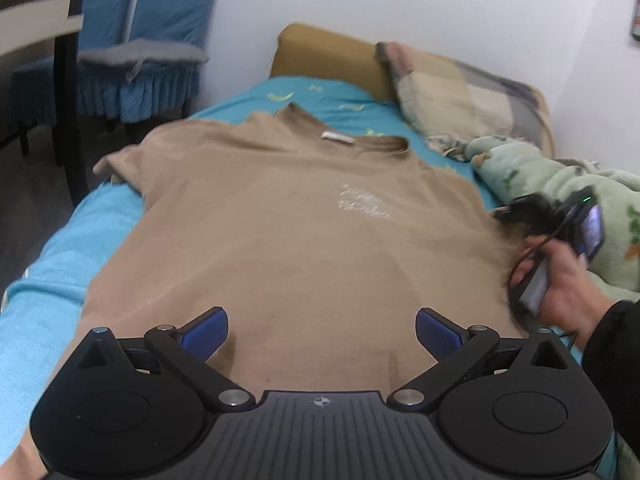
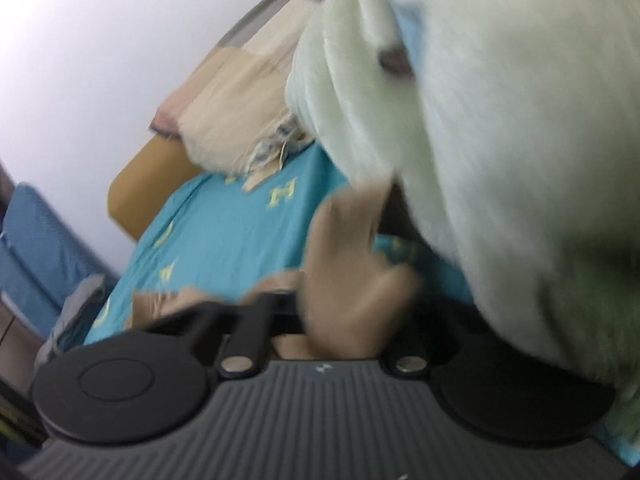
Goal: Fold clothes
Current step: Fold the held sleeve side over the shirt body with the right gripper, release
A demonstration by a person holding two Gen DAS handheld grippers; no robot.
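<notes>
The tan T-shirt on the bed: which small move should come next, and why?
Probably carry the right sleeve inward over the chest. The right gripper looks shut on the tan T-shirt at that sleeve, while the left gripper hovers open over the hem.

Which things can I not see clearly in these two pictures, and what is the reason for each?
- Right gripper fingertips: right wrist view, hidden by bunched T-shirt cloth and blur.
- Shirt print: left wrist view, too small and blurred to read.
- Shirt hem: left wrist view, hidden behind the open left gripper.
- Right sleeve: left wrist view, covered by the right gripper and hand.
</notes>
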